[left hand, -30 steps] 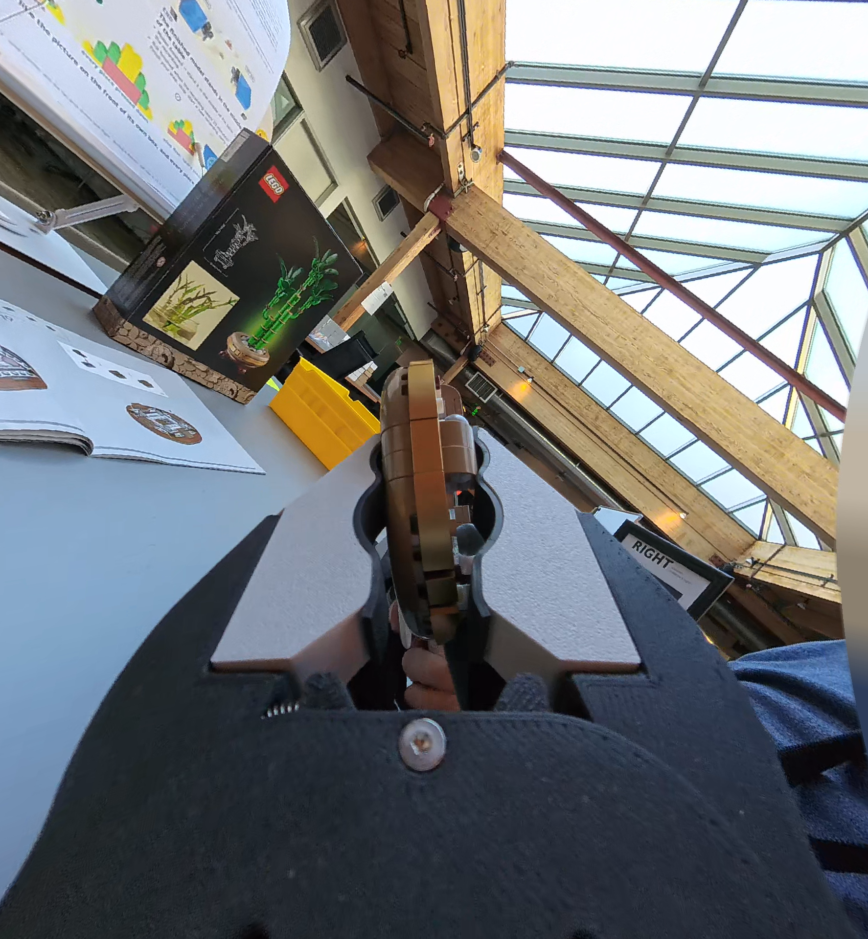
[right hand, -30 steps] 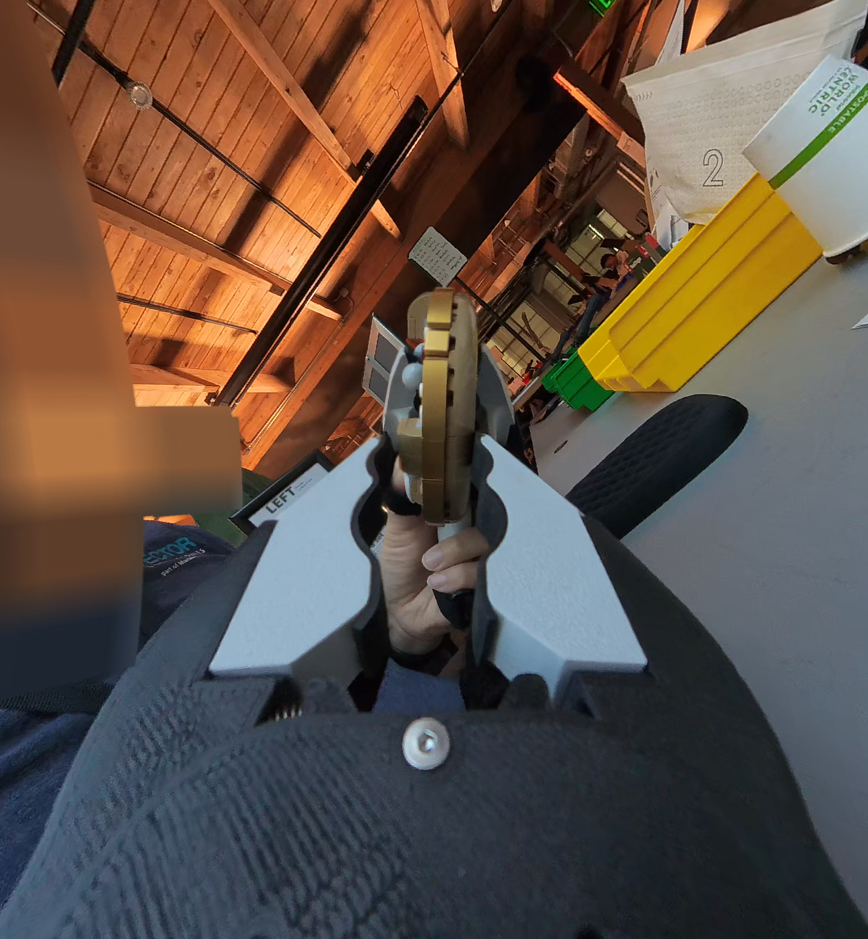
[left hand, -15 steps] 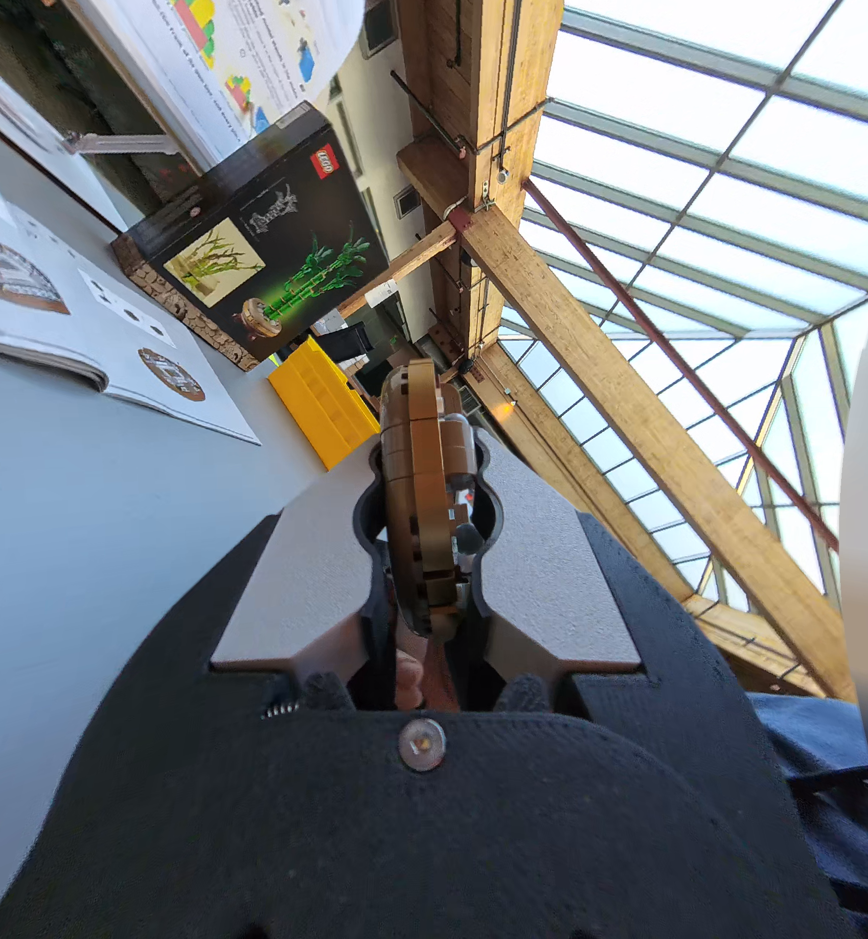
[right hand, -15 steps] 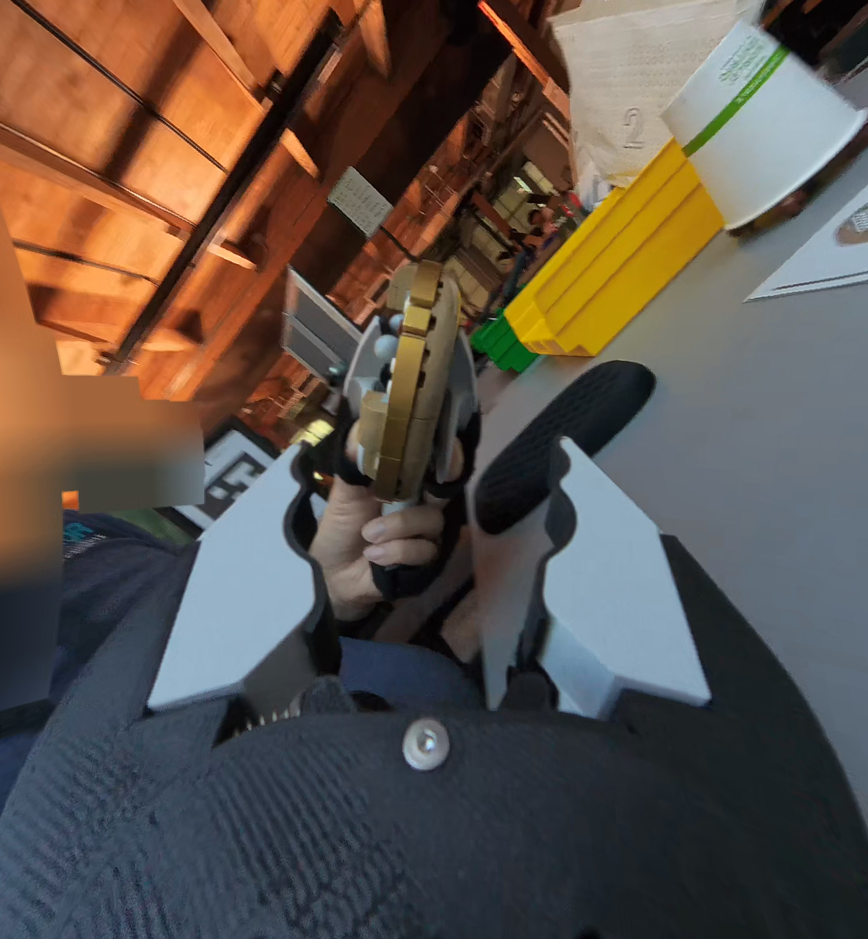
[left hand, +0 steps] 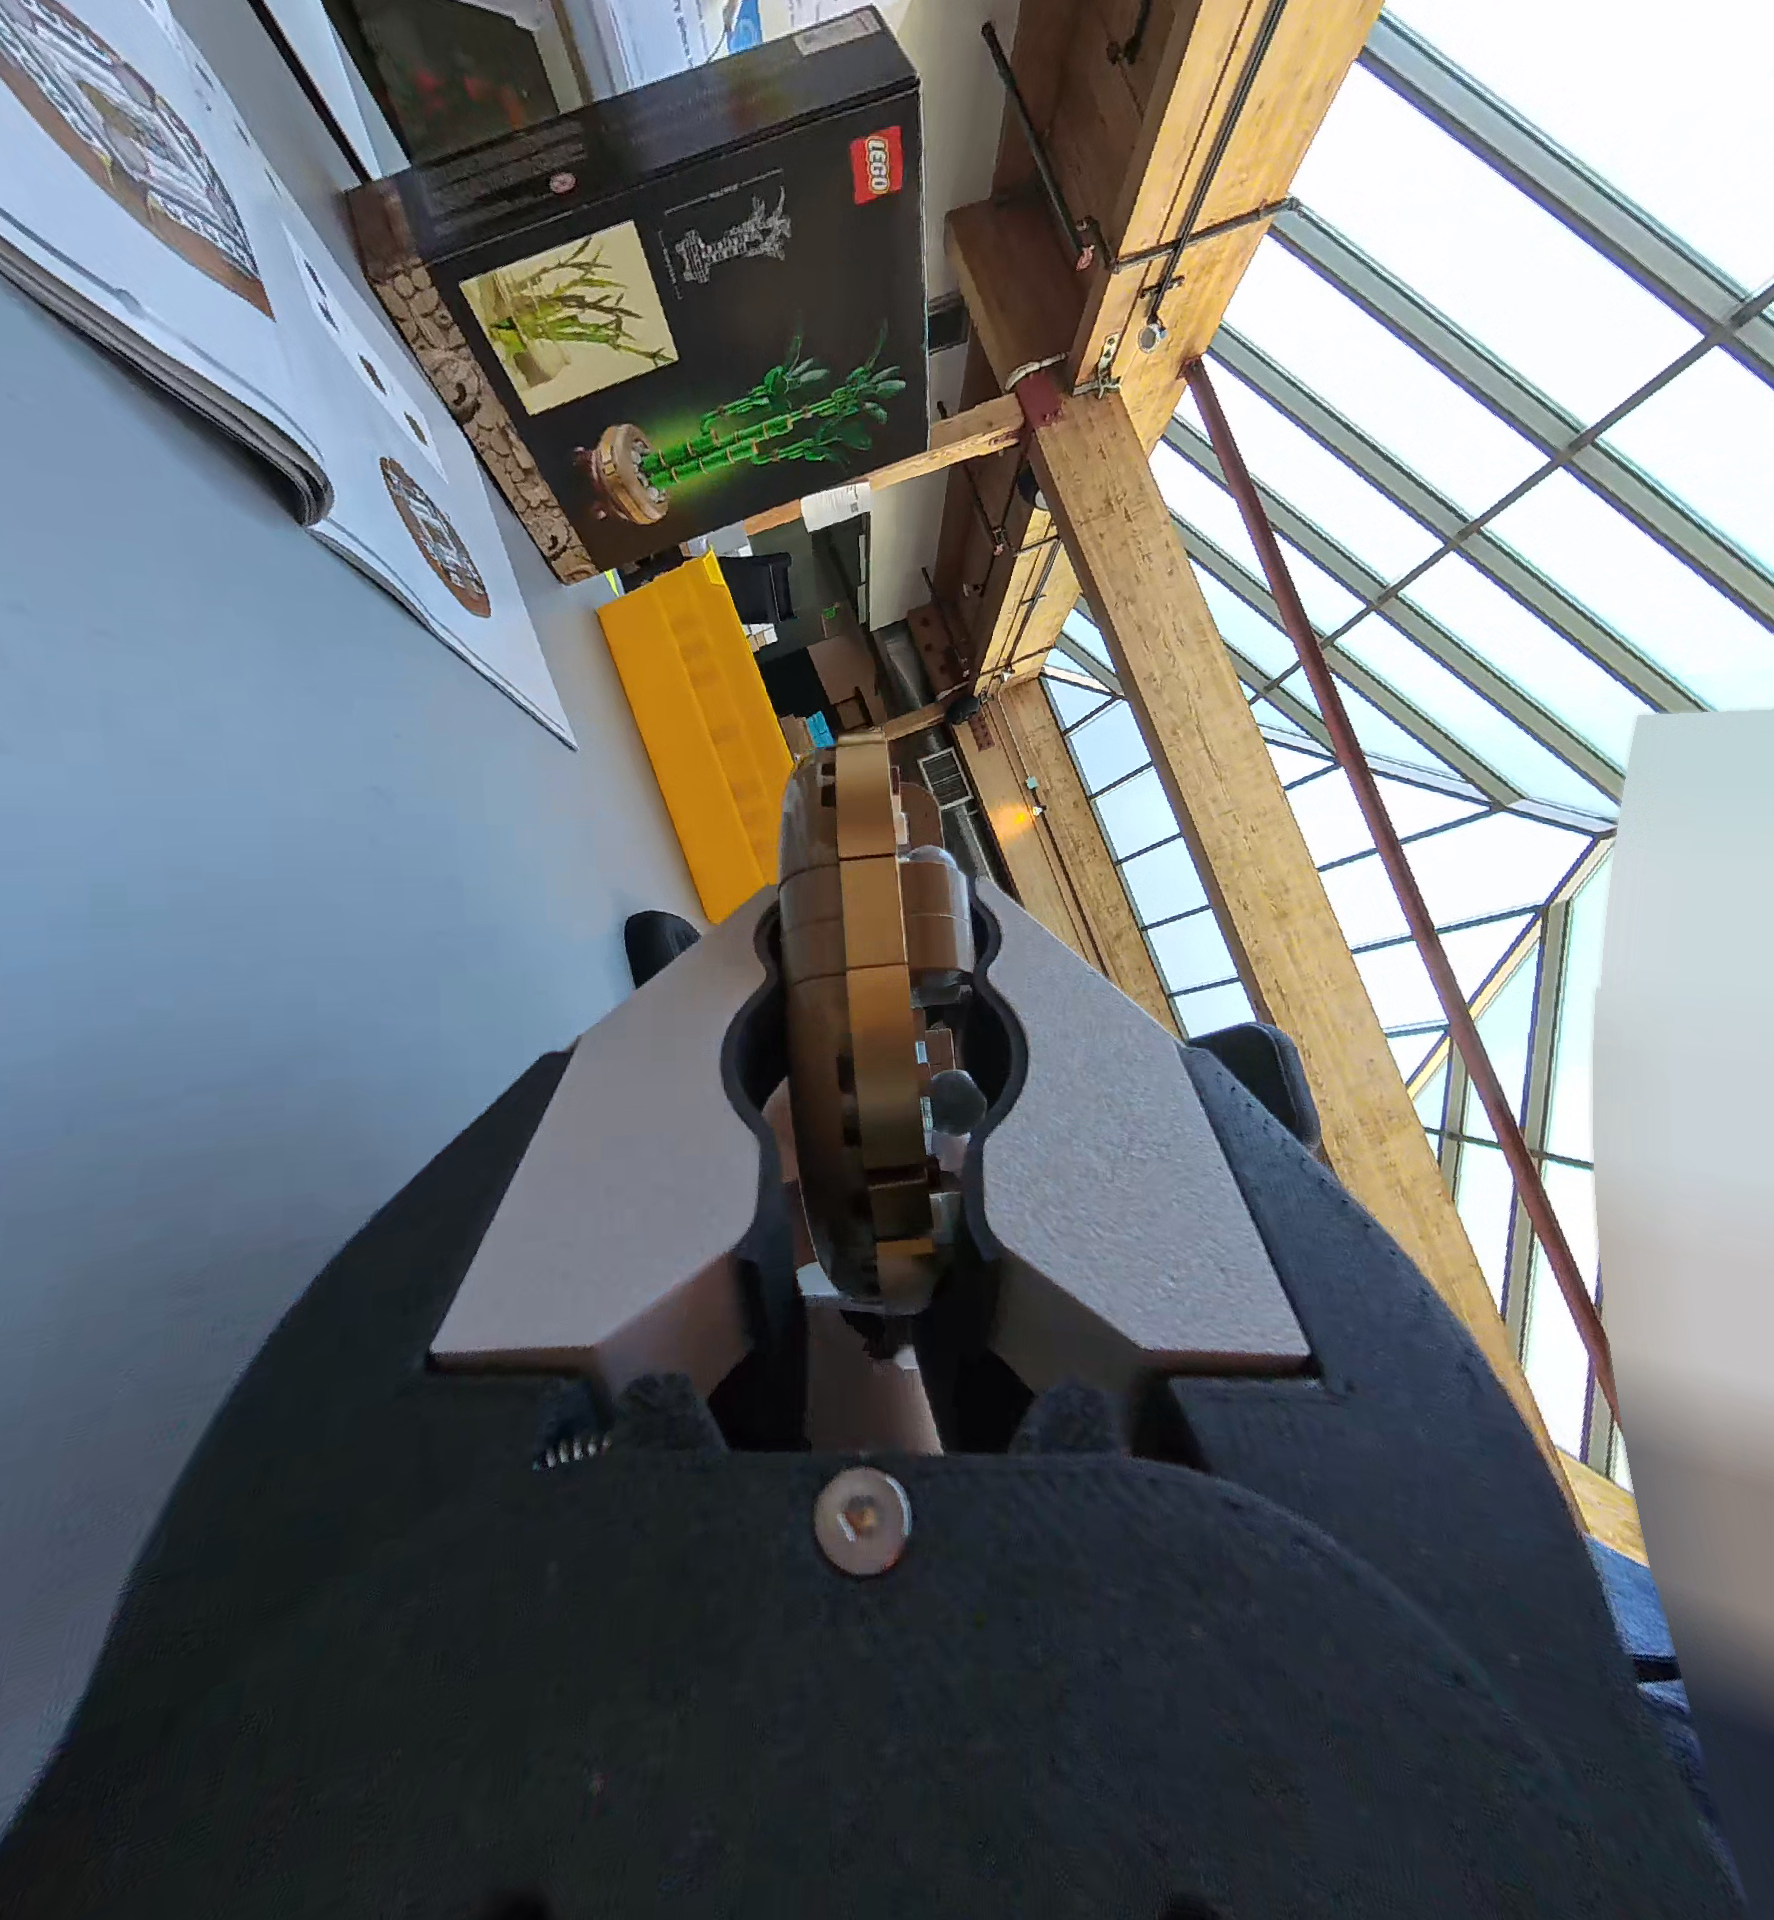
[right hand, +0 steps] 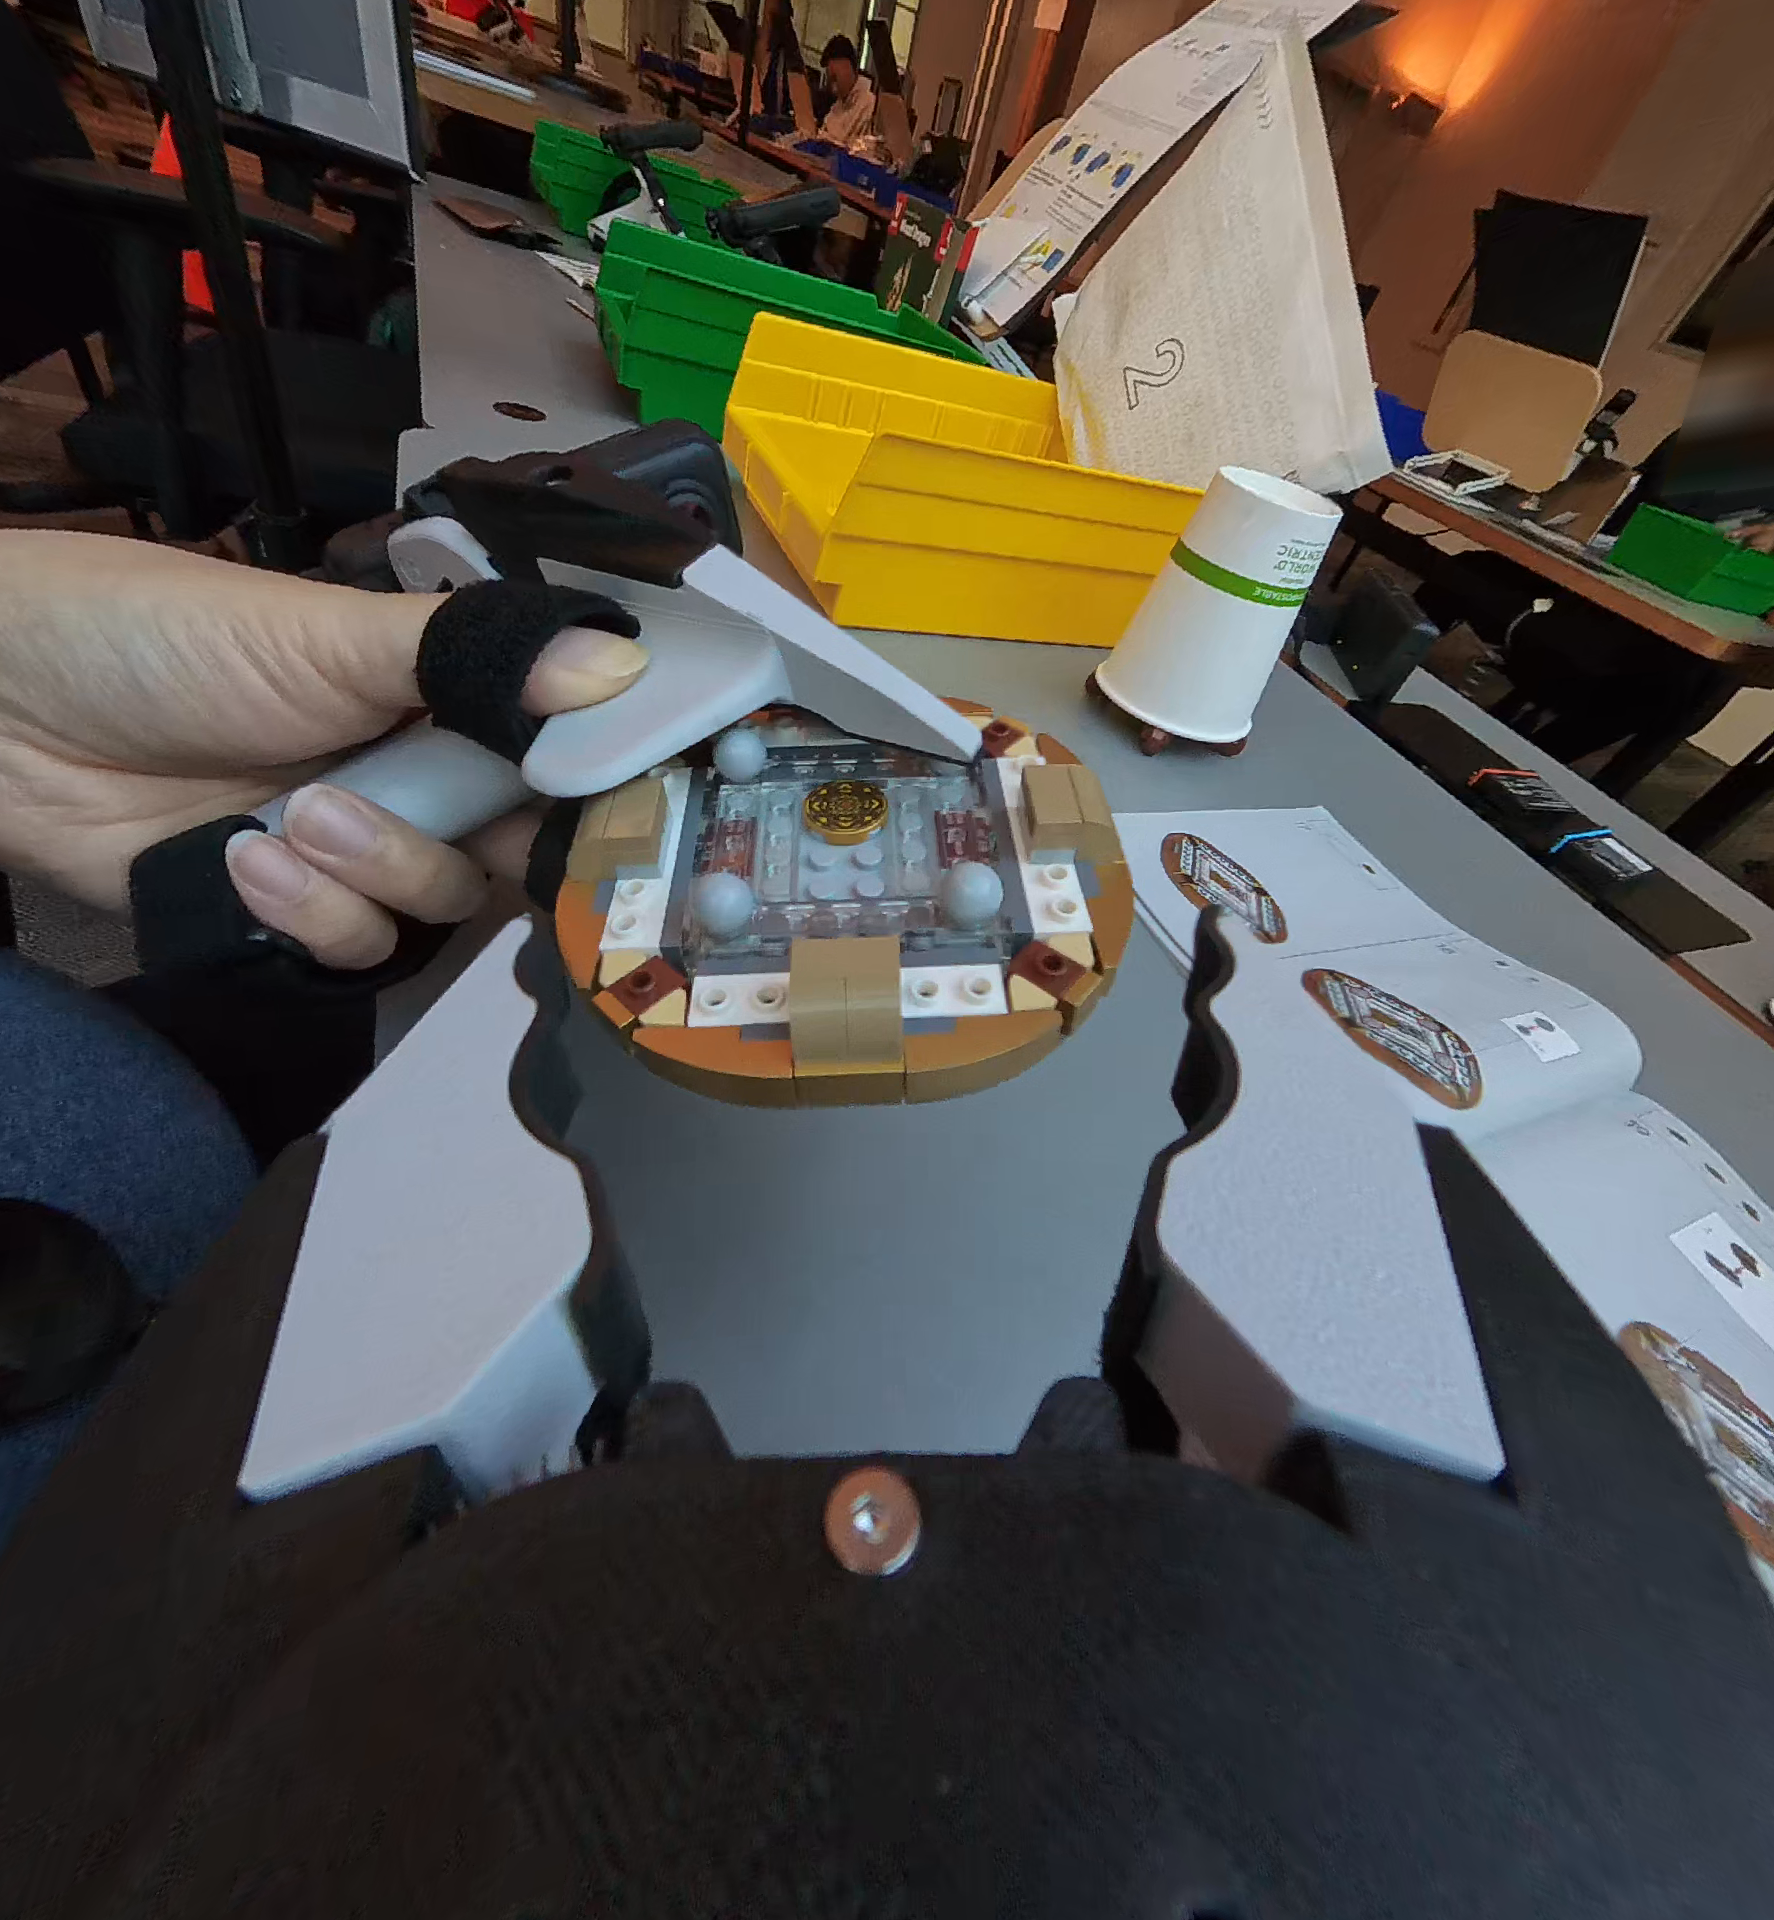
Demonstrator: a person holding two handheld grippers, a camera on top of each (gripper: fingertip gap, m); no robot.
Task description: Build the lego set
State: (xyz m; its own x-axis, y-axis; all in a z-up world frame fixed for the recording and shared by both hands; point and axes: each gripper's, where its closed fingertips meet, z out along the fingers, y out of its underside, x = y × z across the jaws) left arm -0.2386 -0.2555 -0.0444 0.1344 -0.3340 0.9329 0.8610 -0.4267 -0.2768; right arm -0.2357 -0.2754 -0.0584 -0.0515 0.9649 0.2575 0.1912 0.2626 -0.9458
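1. The person's left hand (right hand: 187, 748) is working the left gripper (left hand: 867, 1091), whose fingers are pinching the round lego base (right hand: 847, 904) by its rim. In the left wrist view the base is showing edge-on between the grey pads, just as it was a second ago.
2. The lego base is being held just above the grey counter (right hand: 862, 1247), face up toward the right wrist view: brown curved rim, tan and white bricks, grey balls at the corners of a clear plate, and a gold disc (right hand: 843, 808) sitting at the centre.
3. The right gripper (right hand: 867, 1122) is standing with its fingers wide apart and nothing between them. A second ago it was closed on the same base; half a second ago it was opening; now it has let go and pulled back, leaving the base with the left gripper alone.
4. My reading is that the handover is finishing, freeing the right gripper to fetch the next piece while the left is presenting the studs.
5. Further right, the instruction booklet (right hand: 1434, 997) is lying open on the counter, with an upturned paper cup (right hand: 1215, 613) and yellow bins (right hand: 966, 520) behind it. The set's box (left hand: 675, 343) is standing beyond the booklet in the left wrist view.
6. No loose bricks are showing, so where the next piece lies cannot be told.
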